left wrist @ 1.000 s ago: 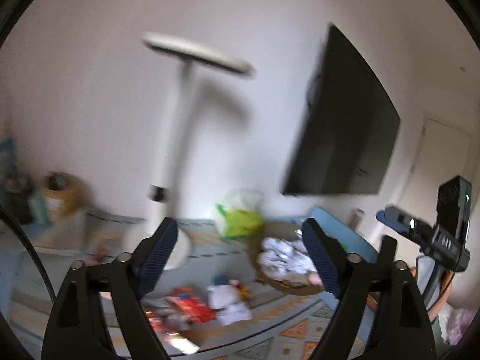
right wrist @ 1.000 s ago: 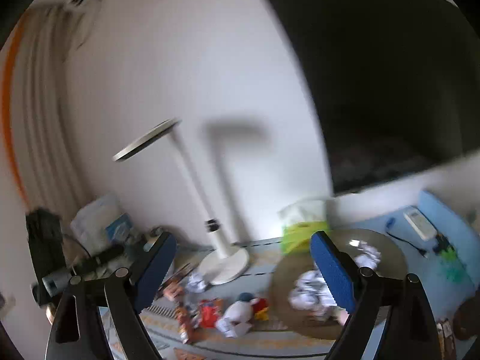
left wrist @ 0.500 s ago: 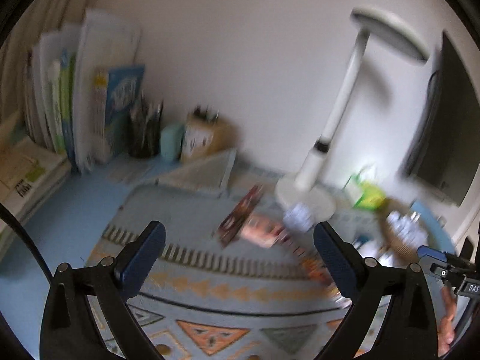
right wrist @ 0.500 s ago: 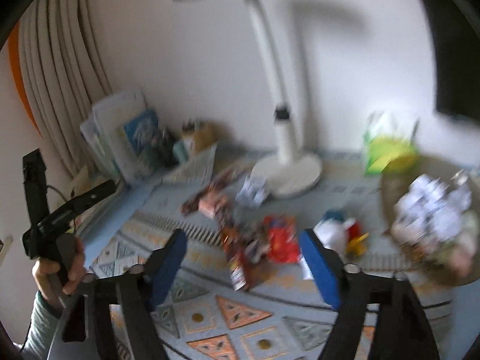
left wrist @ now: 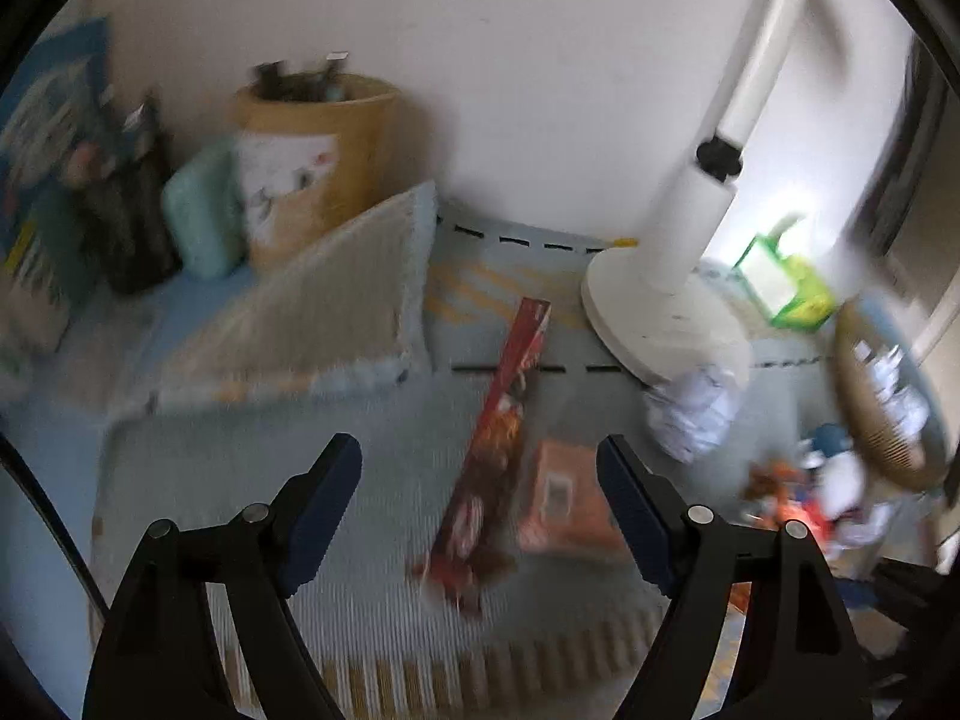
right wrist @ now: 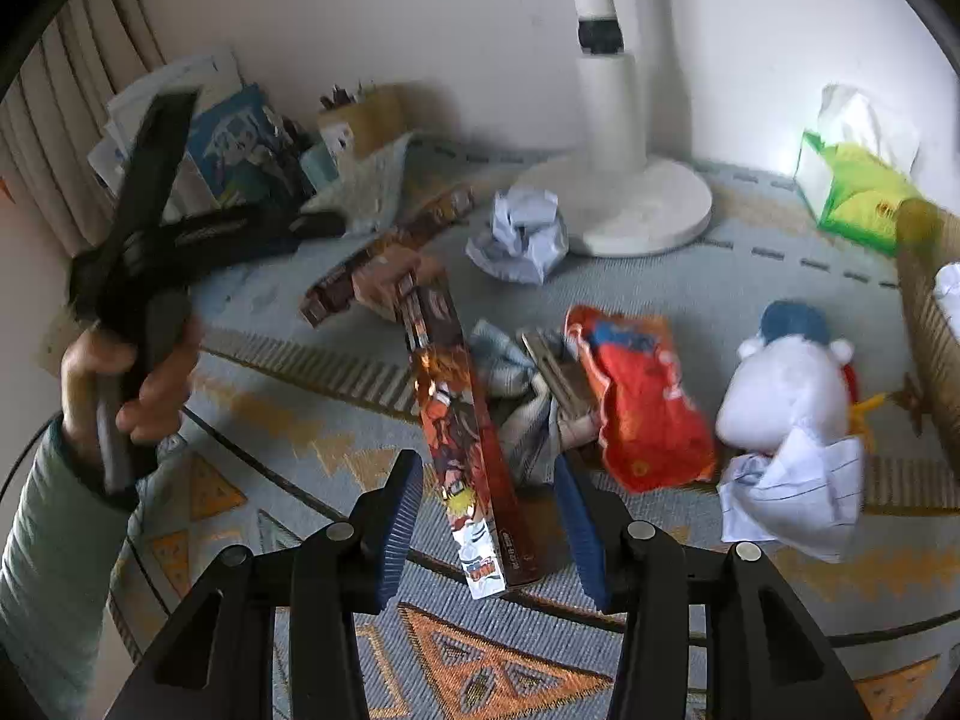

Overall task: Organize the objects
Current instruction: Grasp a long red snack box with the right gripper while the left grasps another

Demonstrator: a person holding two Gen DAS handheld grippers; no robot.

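The orange manga box (right wrist: 465, 438) is lying flat on the patterned rug (right wrist: 690, 594), right between the spread blue pads of the right hand-held gripper (right wrist: 489, 531), which is open and empty. Its long axis runs almost straight away from that gripper, so it's probably best pinched across the narrow width. The left hand-held gripper (left wrist: 480, 510), also open and empty, is seen over a second long box (left wrist: 498, 450) further back, so the right one is judged nearer.

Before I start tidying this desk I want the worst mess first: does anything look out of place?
Yes. Comic books lie scattered at odd angles on the mat, with an orange snack bag, crumpled paper by the lamp base, and a white plush toy on its side. The mat's far corner is folded up.
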